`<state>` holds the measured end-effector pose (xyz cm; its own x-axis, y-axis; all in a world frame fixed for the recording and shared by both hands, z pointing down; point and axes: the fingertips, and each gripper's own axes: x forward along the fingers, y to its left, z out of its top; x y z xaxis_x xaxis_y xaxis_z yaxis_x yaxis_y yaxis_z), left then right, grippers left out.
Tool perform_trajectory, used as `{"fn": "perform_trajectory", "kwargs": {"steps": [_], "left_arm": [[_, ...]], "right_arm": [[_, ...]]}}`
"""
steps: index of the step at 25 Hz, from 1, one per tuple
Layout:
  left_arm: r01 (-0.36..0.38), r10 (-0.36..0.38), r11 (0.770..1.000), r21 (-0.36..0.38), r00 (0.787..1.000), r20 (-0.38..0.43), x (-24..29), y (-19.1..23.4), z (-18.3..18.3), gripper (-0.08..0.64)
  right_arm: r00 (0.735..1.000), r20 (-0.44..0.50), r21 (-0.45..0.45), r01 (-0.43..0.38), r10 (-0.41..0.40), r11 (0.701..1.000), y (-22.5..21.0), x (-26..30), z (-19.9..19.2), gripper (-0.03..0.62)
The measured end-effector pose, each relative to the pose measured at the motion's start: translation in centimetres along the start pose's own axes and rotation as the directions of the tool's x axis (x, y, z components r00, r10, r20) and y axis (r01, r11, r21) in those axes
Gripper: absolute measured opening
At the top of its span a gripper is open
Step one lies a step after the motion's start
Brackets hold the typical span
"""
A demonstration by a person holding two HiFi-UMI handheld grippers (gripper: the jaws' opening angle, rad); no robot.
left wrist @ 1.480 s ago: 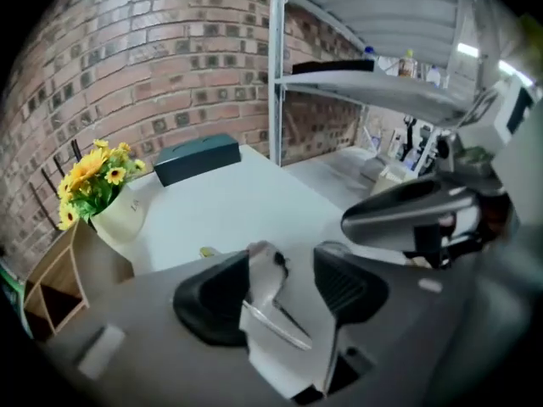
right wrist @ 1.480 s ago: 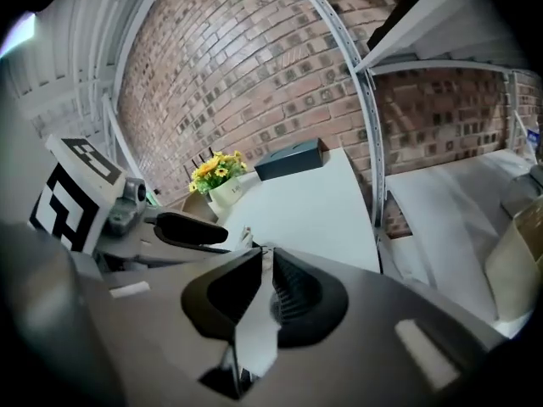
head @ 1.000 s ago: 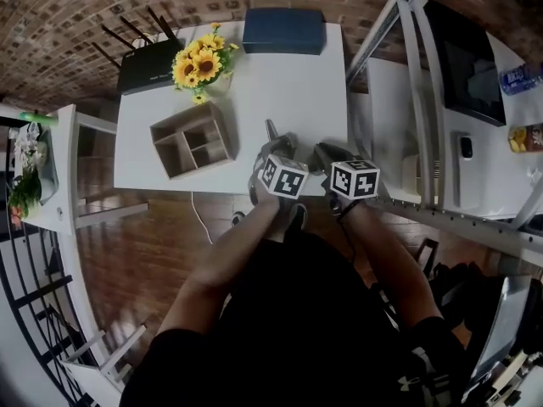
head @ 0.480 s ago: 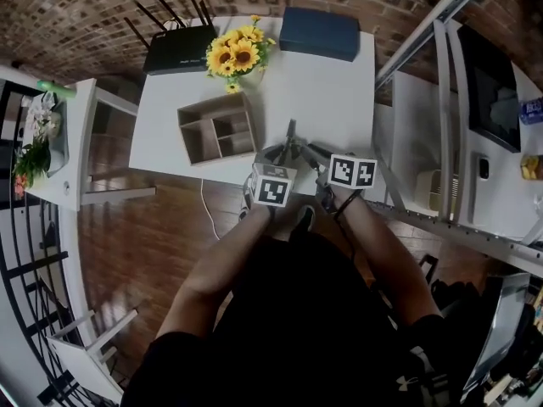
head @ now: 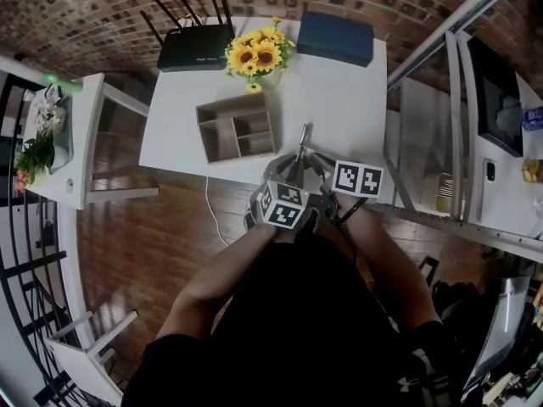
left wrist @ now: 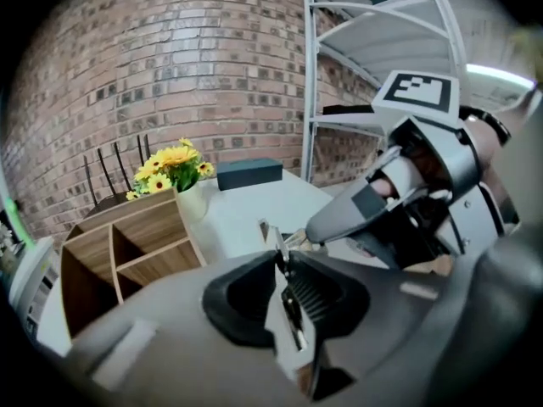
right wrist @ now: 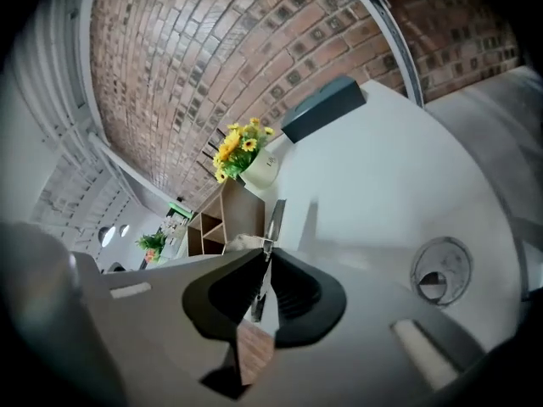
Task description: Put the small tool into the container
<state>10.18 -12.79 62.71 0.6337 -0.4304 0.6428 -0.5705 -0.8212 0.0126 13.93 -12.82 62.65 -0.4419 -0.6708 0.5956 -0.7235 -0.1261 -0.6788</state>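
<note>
Left claw (left wrist: 280, 265): is squeezing almost shut on the thin metal tool (head: 302, 136).
Right claw (right wrist: 265, 257): has just been closing and is pinching the same tool too.
Tool: is sticking out over the table (head: 339, 91), near the wooden box (head: 202, 134), not inside it.

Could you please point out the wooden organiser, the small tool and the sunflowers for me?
wooden organiser (head: 218, 140), head view, floor of its large compartment.
small tool (head: 303, 136), head view, its free metal end.
sunflowers (head: 254, 55), head view, a central bloom.
</note>
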Motion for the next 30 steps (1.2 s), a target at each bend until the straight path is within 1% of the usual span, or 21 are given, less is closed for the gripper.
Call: {"fn": "perform_trajectory", "kwargs": {"steps": [2,3,5,6,8,10,12,14,16,18,21,25,28,30], "left_arm": [[0.052,-0.052,0.998,-0.017,0.999,-0.005,-1.0,-0.8,0.5,0.077],[0.078,-0.078,0.996,-0.034,0.997,-0.003,-1.7,-1.1,0.9,0.080],[0.102,-0.102,0.992,-0.076,0.995,0.016,-3.3,-0.7,2.1,0.081],[0.106,-0.104,0.989,-0.101,0.994,0.027,-4.2,-0.3,2.8,0.070],[0.110,-0.104,0.984,-0.140,0.993,0.054,-6.0,0.8,4.3,0.064],[0.105,-0.091,0.982,-0.158,0.991,0.096,-7.9,1.9,5.9,0.060],[0.087,-0.061,0.981,-0.171,0.987,0.149,-9.7,3.3,7.4,0.055],[0.065,-0.027,0.980,-0.188,0.980,0.196,-11.4,4.9,8.6,0.052],[0.031,0.015,0.980,-0.196,0.973,0.229,-12.7,6.7,9.1,0.051],[-0.010,0.060,0.980,-0.199,0.967,0.249,-13.5,8.4,8.9,0.051],[-0.075,0.128,0.973,-0.220,0.963,0.238,-14.4,11.1,7.4,0.051],[-0.150,0.198,0.963,-0.226,0.958,0.208,-15.0,14.9,4.6,0.049],[-0.177,0.228,0.950,-0.258,0.956,0.184,-14.9,16.9,2.7,0.051],[-0.185,0.238,0.940,-0.288,0.958,0.162,-14.4,17.8,1.4,0.051]], "right_arm": [[0.999,0.042,-0.068,0.017,-0.014,0.998,1.4,-1.4,1.0,0.026],[0.998,0.061,-0.114,0.026,-0.020,0.993,2.2,-2.0,1.4,0.026],[0.995,0.103,-0.199,0.032,-0.012,0.979,4.1,-3.2,2.2,0.025],[0.992,0.129,-0.235,0.029,0.002,0.971,5.3,-3.7,2.6,0.025],[0.982,0.186,-0.306,0.025,0.035,0.952,7.7,-4.5,3.6,0.025],[0.967,0.243,-0.381,0.026,0.073,0.924,10.3,-5.1,4.5,0.025],[0.949,0.288,-0.452,0.021,0.124,0.892,13.1,-5.2,5.5,0.025],[0.932,0.312,-0.514,0.005,0.182,0.858,15.7,-5.0,6.3,0.025],[0.920,0.314,-0.554,-0.022,0.234,0.832,17.7,-4.2,6.7,0.025],[0.913,0.303,-0.577,-0.052,0.273,0.815,19.3,-3.1,6.8,0.025],[0.910,0.276,-0.607,-0.085,0.310,0.790,21.0,-0.7,6.1,0.025],[0.917,0.219,-0.630,-0.129,0.335,0.766,22.9,3.0,4.7,0.025],[0.929,0.163,-0.655,-0.150,0.332,0.740,23.7,5.6,3.8,0.025],[0.939,0.124,-0.665,-0.161,0.320,0.729,23.6,7.2,3.1,0.025]]}}
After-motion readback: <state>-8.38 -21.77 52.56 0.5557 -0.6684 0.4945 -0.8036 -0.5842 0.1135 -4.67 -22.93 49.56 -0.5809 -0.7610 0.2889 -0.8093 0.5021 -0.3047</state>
